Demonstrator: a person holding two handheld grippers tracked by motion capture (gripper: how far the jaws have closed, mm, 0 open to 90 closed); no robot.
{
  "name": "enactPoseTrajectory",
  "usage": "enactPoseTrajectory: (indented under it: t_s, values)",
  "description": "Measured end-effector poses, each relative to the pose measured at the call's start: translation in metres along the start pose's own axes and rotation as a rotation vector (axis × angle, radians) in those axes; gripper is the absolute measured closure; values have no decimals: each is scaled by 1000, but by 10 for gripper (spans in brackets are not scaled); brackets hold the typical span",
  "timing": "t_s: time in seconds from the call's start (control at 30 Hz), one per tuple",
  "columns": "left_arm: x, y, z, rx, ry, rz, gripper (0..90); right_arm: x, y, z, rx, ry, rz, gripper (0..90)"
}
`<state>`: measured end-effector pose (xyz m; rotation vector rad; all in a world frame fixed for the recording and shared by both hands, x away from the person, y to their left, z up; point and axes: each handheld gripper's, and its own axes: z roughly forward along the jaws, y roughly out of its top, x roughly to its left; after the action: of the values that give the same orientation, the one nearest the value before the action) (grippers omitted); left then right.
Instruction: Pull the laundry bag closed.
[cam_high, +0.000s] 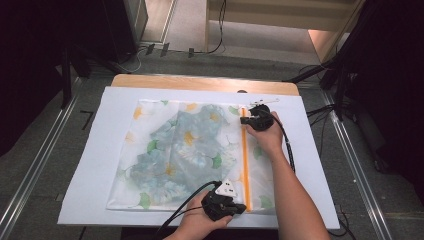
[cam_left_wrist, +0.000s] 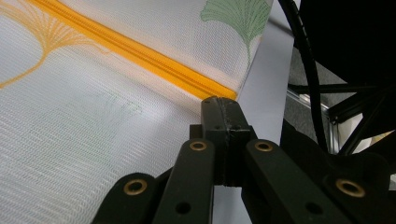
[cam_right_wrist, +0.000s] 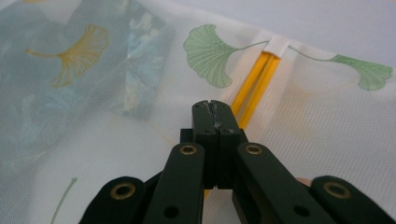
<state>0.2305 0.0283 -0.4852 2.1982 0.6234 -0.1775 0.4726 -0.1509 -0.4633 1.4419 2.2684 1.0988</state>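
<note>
A white mesh bag (cam_high: 150, 192) printed with ginkgo leaves lies flat, with a blue flowered cloth (cam_high: 185, 145) inside it. An orange zipper (cam_high: 245, 160) runs along its right side. My left gripper (cam_high: 240, 209) is at the zipper's near end. Its jaws (cam_left_wrist: 220, 100) are shut, pinching the bag's edge where the zipper (cam_left_wrist: 140, 53) ends. My right gripper (cam_high: 243, 120) is at the far end, shut, with its tips (cam_right_wrist: 211, 103) on the zipper line (cam_right_wrist: 259, 79). Whether a slider sits between them is hidden. A white tab (cam_right_wrist: 279, 45) covers the zipper's far end.
The bag rests on a white sheet (cam_high: 90, 165) over a wooden table (cam_high: 200, 82). Black cables trail from both grippers (cam_high: 287, 145). Dark stand legs (cam_high: 325, 75) and floor rails (cam_high: 350, 150) flank the table on the grey floor.
</note>
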Motion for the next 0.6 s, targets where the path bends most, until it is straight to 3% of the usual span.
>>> enactPoseTrajectory:
  t_s: [0.03, 0.07, 0.17, 0.2, 0.27, 0.37, 0.4, 0.53, 0.6]
  values:
    - [0, 0, 0, -2, -1, -4, 900, 0, 0, -1, -15, -25, 15, 858]
    - [0, 0, 0, -1, -2, -2, 900, -1, 1, -1, -30, -54, 41, 740]
    - [0, 0, 0, -2, -1, -4, 900, -2, -1, 2, 16, -57, 131, 726]
    - [0, 0, 0, -1, -1, -2, 900, -1, -2, 4, 46, -62, 133, 716]
    - [0, 0, 0, -1, 0, -3, 900, 3, -4, 4, 46, -66, 145, 714]
    - [0, 0, 0, -1, -1, -3, 900, 5, -5, 3, 65, -30, 247, 710]
    - [0, 0, 0, -2, 1, -5, 900, 6, -5, 2, 76, -42, 272, 724]
    - [0, 0, 0, 0, 0, -2, 900, 10, -5, 1, 100, -86, 294, 835]
    - [0, 0, 0, -2, 0, -4, 900, 11, -6, 1, 93, -101, 268, 855]
